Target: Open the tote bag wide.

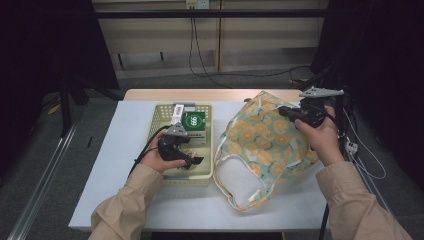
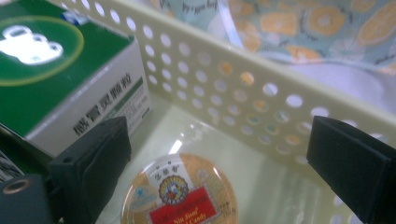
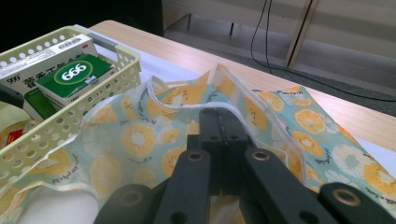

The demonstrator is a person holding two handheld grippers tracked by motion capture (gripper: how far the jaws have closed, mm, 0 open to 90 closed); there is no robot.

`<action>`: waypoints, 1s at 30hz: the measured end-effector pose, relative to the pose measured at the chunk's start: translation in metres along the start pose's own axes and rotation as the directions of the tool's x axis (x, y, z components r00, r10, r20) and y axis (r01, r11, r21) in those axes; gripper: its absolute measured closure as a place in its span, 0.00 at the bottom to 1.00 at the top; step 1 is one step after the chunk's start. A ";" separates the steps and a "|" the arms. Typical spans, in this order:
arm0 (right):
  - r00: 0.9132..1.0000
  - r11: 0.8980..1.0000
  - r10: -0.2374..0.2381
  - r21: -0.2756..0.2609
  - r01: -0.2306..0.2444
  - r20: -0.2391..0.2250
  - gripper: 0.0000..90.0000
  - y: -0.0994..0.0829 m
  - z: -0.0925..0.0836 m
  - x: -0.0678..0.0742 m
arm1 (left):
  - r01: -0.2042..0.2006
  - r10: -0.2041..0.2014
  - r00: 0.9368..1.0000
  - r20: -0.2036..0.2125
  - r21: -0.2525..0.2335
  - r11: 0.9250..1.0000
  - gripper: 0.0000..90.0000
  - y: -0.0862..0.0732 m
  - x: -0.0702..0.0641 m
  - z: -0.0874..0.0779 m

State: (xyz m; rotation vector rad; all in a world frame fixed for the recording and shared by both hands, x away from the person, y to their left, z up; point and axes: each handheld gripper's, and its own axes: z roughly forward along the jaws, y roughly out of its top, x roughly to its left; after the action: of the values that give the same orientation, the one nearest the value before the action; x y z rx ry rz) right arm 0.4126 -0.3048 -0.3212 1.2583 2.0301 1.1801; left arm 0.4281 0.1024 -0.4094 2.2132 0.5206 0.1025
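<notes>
A cream perforated basket [image 1: 153,125] holds a green medicine box [image 1: 194,121] and, near its front, a round orange candy tin [image 2: 180,196]. My left gripper [image 1: 192,161] is down inside the basket, open, its jaws standing wide on either side of the tin [image 2: 224,158] without touching it. To the right lies a fabric bag [image 1: 260,145] printed with orange slices, its white-lined mouth facing the near edge. My right gripper [image 1: 282,111] is at the bag's far upper rim, and its jaws [image 3: 223,121] are shut on the bag's white-hemmed edge.
A white box with a barcode [image 3: 46,53] lies beside the green box [image 3: 74,74] in the basket [image 3: 56,126]. The basket wall [image 2: 224,79] stands between the tin and the bag [image 2: 299,23]. The white table [image 1: 110,165] has a wooden strip at the back; cables trail at the right.
</notes>
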 end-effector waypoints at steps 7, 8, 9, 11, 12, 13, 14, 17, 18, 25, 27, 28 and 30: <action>1.000 1.000 0.003 0.003 -0.003 -0.002 1.00 -0.002 0.001 0.000 | -0.001 0.001 1.000 -0.010 0.032 0.999 0.07 -0.003 0.000 0.005; 1.000 1.000 0.004 0.003 -0.004 -0.001 1.00 -0.003 0.001 0.000 | -0.007 0.008 1.000 -0.027 0.048 0.999 0.07 -0.003 0.001 0.005; 1.000 1.000 0.005 0.003 -0.005 -0.001 1.00 -0.003 0.001 0.000 | 0.000 0.001 1.000 -0.020 0.053 0.999 0.07 -0.004 0.002 0.006; 1.000 1.000 0.000 0.005 0.000 -0.002 1.00 -0.003 0.001 0.000 | -0.012 0.013 1.000 -0.023 0.063 0.998 0.09 -0.006 0.002 0.006; 1.000 1.000 -0.001 0.005 0.001 -0.002 1.00 -0.003 0.001 0.000 | -0.018 0.019 1.000 -0.017 0.069 0.997 0.09 -0.006 0.002 0.006; 1.000 1.000 -0.002 0.005 0.002 -0.002 1.00 -0.003 0.001 0.000 | -0.019 0.020 1.000 -0.018 0.070 0.997 0.09 -0.006 0.002 0.007; 1.000 1.000 -0.001 0.006 0.001 -0.001 1.00 -0.003 0.001 0.000 | -0.031 0.033 0.999 -0.022 0.080 0.996 0.09 -0.006 0.002 0.007; 1.000 1.000 -0.001 0.006 0.001 -0.002 1.00 -0.004 0.002 0.001 | -0.037 0.039 0.999 -0.016 0.091 0.995 0.09 -0.006 0.001 0.007; 1.000 1.000 -0.001 0.005 0.001 -0.002 1.00 -0.004 0.001 0.001 | -0.025 0.026 1.000 -0.014 0.085 0.996 0.09 -0.006 0.000 0.007; 1.000 1.000 -0.001 0.008 0.001 -0.003 1.00 -0.004 0.001 0.001 | -0.021 0.022 1.000 -0.006 0.101 0.995 0.09 -0.009 -0.001 0.010; 1.000 1.000 -0.002 0.007 0.002 -0.001 1.00 -0.004 0.001 0.001 | -0.024 0.026 0.999 -0.019 0.116 0.993 0.10 -0.009 0.000 0.010; 1.000 1.000 -0.002 0.005 0.002 -0.002 1.00 -0.004 0.001 0.001 | -0.023 0.026 0.999 -0.024 0.117 0.993 0.10 -0.009 0.000 0.010; 1.000 1.000 0.001 0.006 -0.001 -0.004 1.00 -0.004 0.001 0.002 | -0.021 0.026 0.999 -0.033 0.132 0.991 0.10 -0.010 0.000 0.009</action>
State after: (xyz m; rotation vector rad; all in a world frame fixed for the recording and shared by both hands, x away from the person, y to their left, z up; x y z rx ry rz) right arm 0.4109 -0.3035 -0.3253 1.2604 2.0376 1.1787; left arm 0.4274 0.1019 -0.4224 2.3504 0.5335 0.1221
